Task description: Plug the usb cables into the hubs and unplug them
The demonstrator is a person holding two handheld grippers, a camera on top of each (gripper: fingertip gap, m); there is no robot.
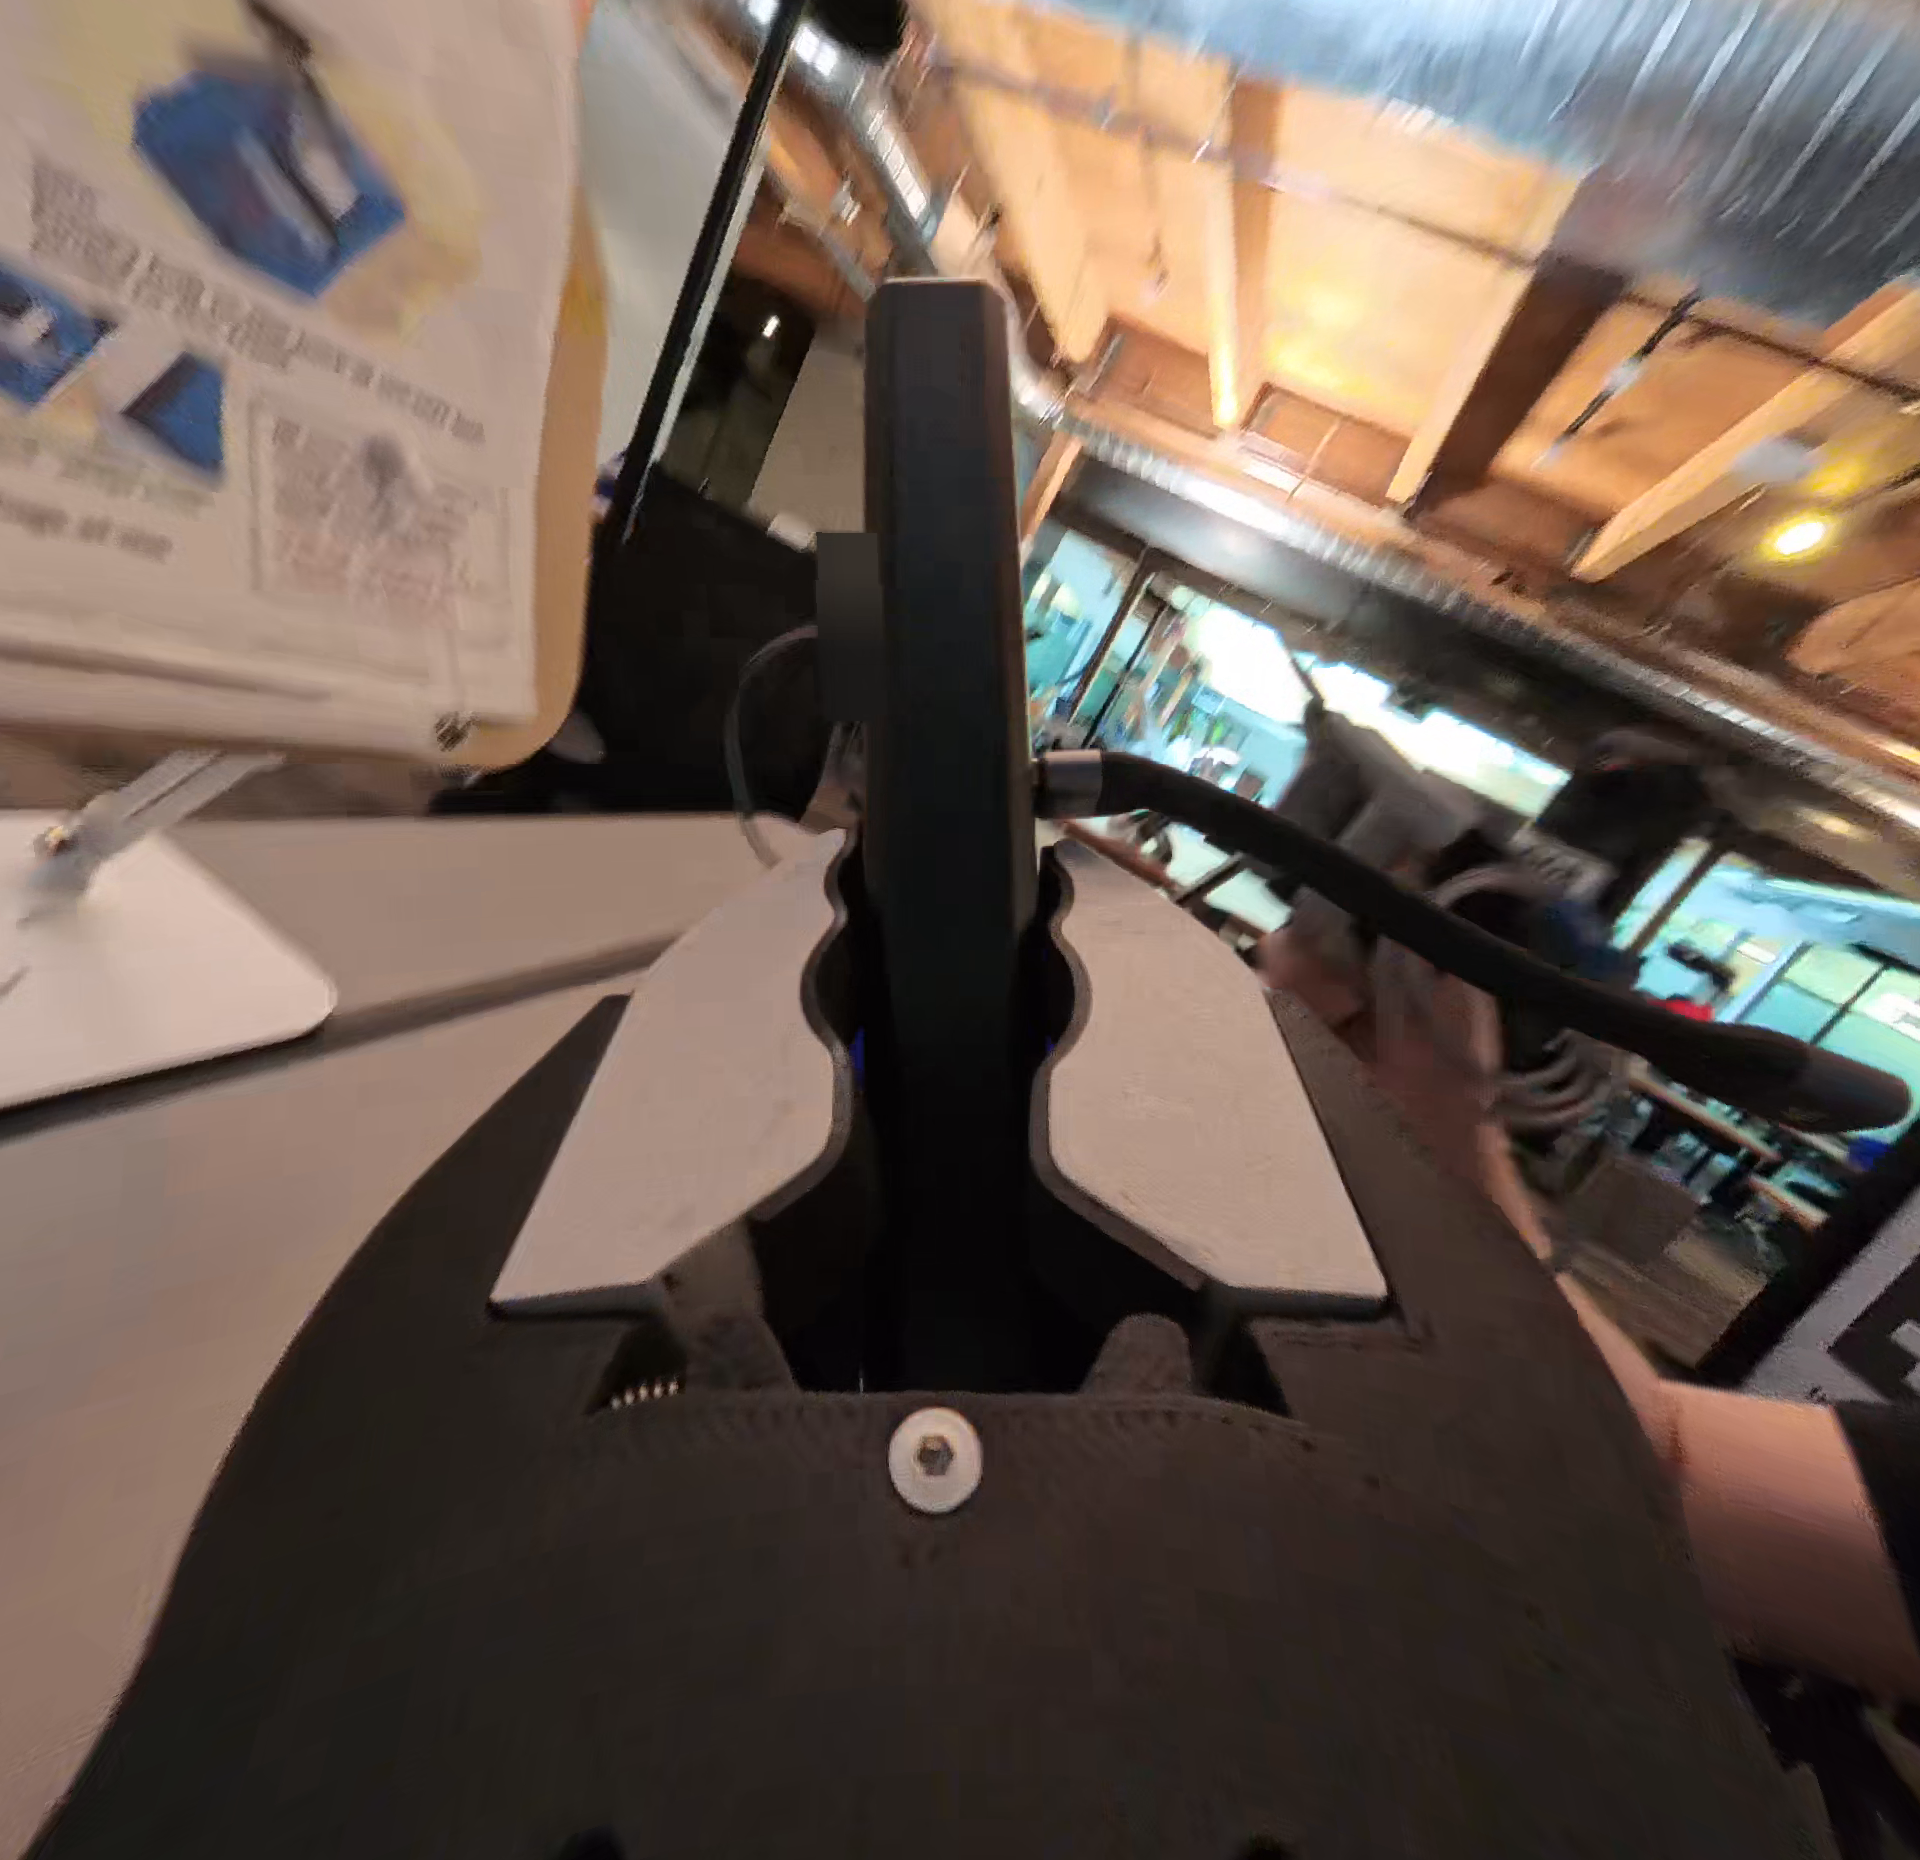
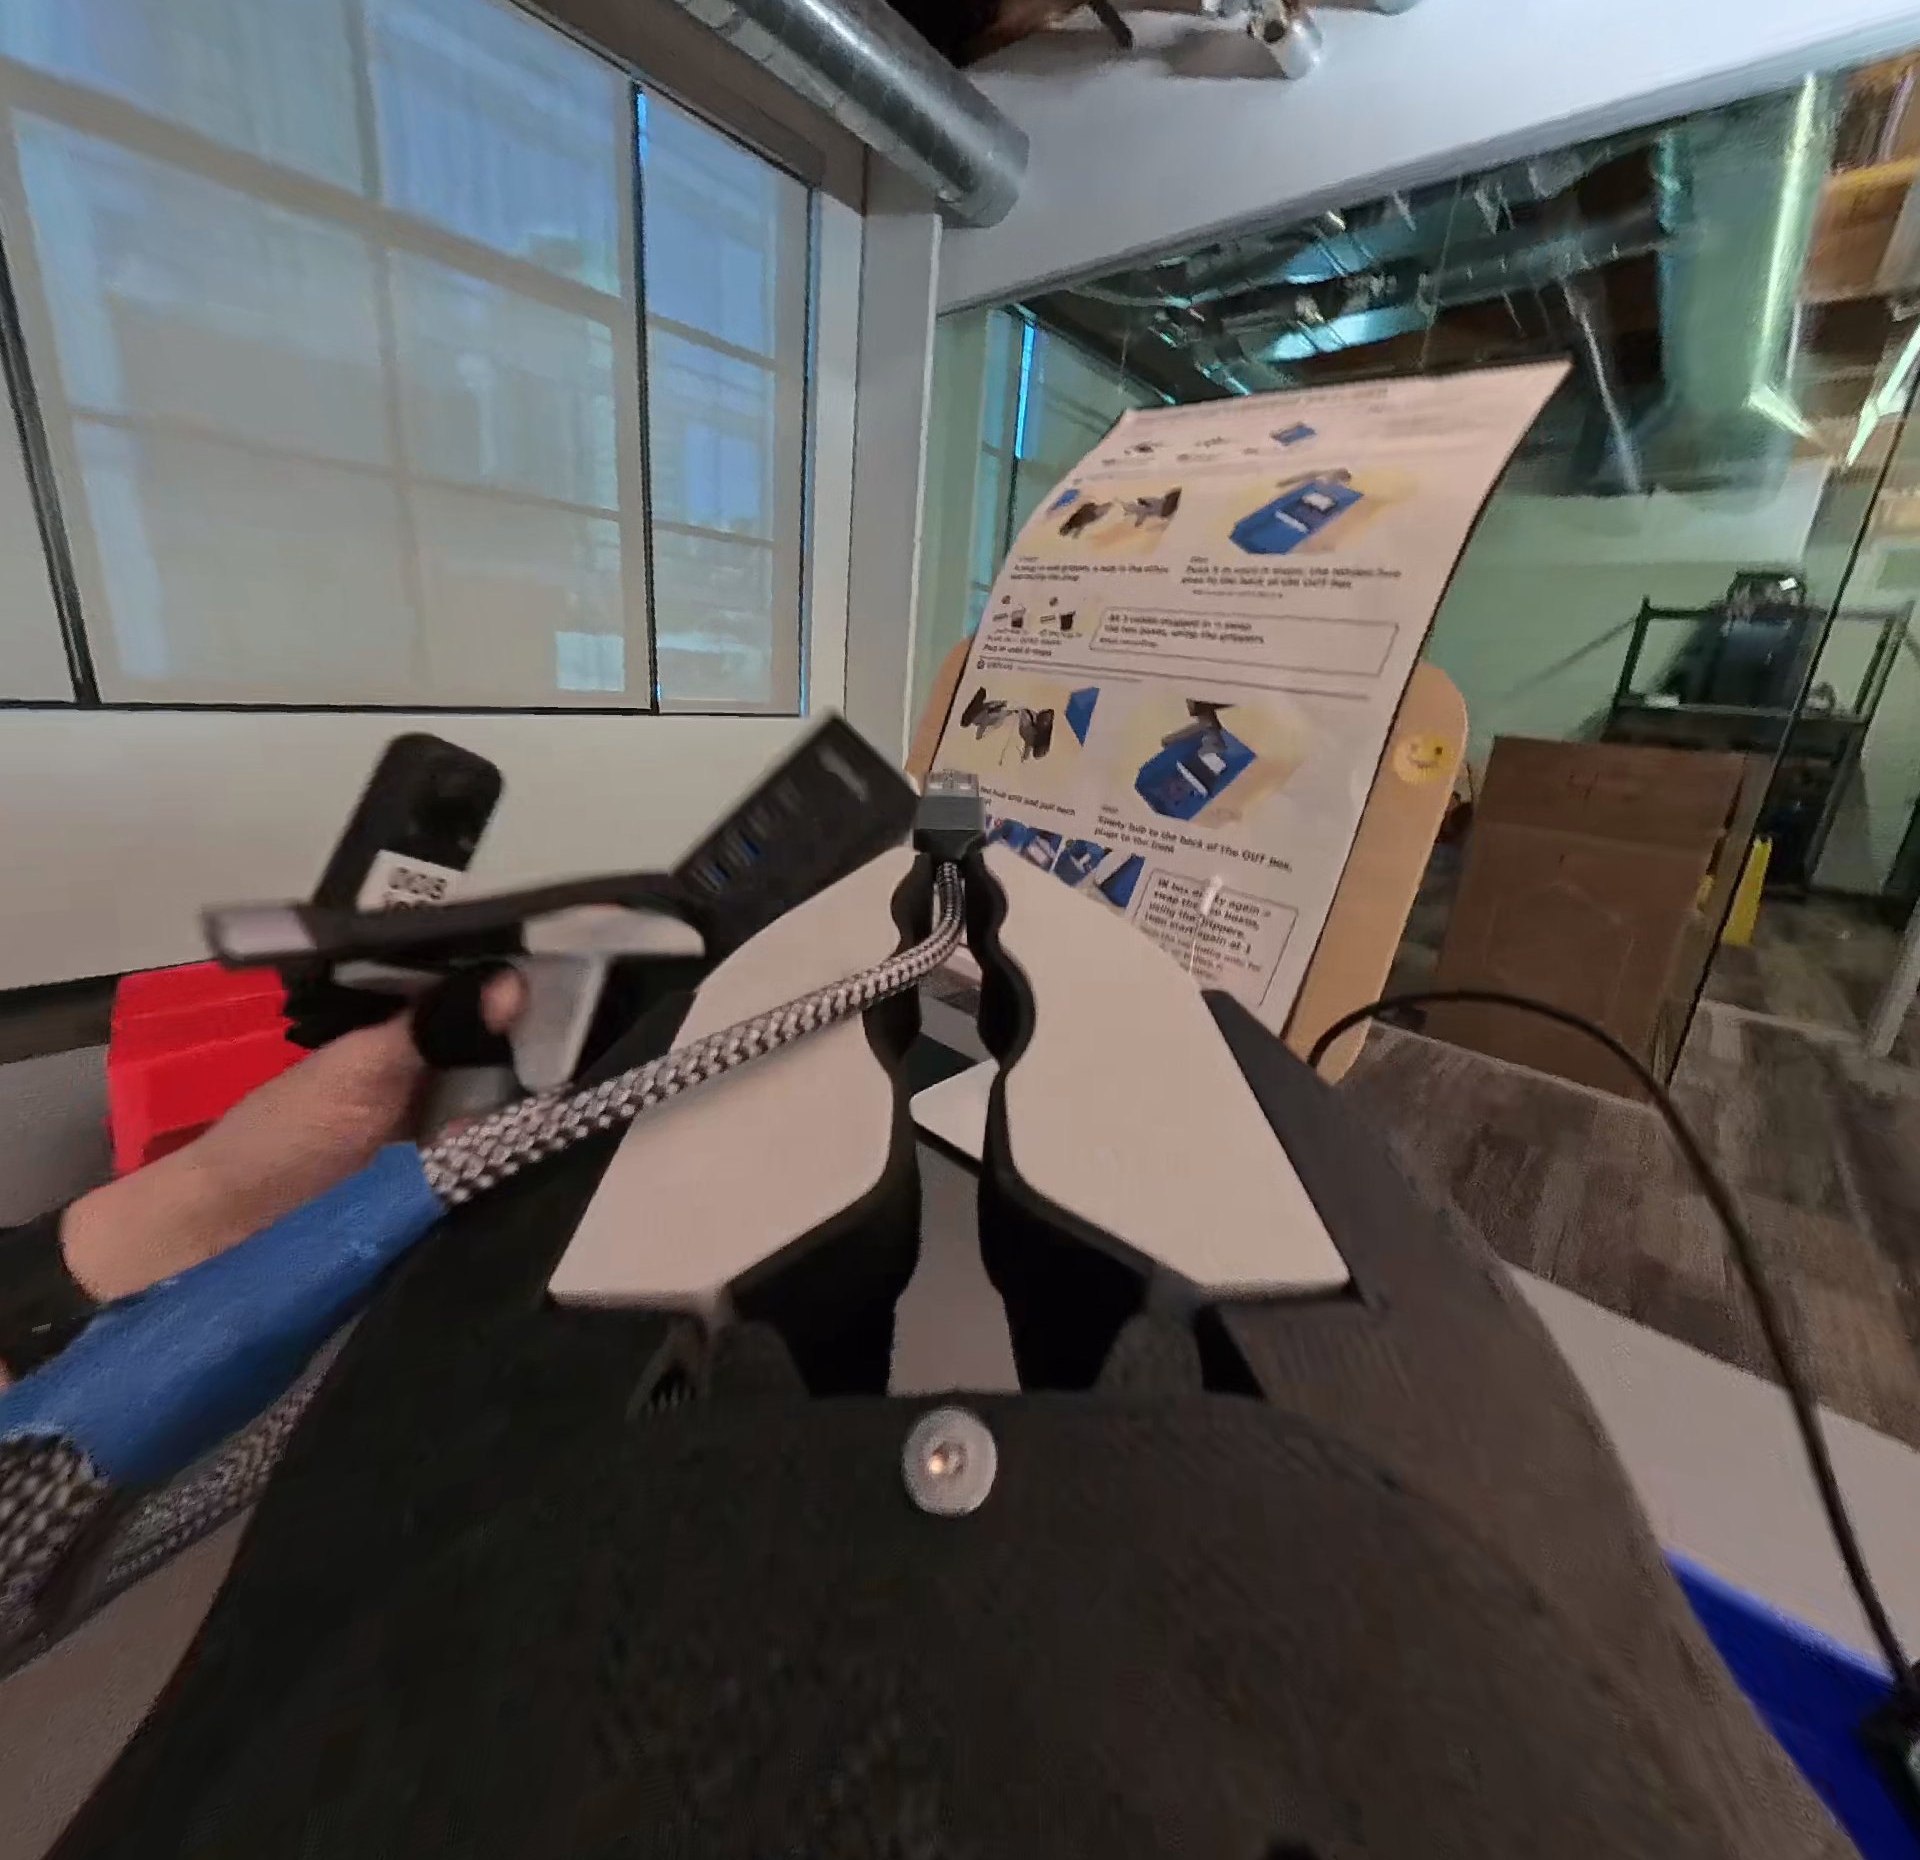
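My left gripper (image 1: 945, 875) is shut on a black USB hub (image 1: 940, 584) and holds it upright above the table. A black cable (image 1: 1455, 937) is plugged into the hub's right side and trails off right. A small dark plug (image 1: 847, 626) sits on its left side. In the right wrist view the same hub (image 2: 800, 823) shows tilted at left, held by the left gripper (image 2: 582, 937). My right gripper (image 2: 951, 875) is shut on a braided grey USB cable (image 2: 727, 1041). Its plug (image 2: 951, 802) points up just right of the hub, apart from it. Blue tape (image 2: 239, 1301) wraps the cable lower left.
An instruction sheet on a curved wooden board (image 2: 1226, 688) stands ahead on a white stand base (image 1: 135, 979) on the grey table (image 1: 260, 1239). A red box (image 2: 197, 1052) sits at left. A thin black wire (image 2: 1714, 1239) crosses at right above a blue box edge (image 2: 1787, 1685). A person's hand (image 2: 260, 1135) holds the left gripper. My right fingertips sit around 15 centimeters from my left ones.
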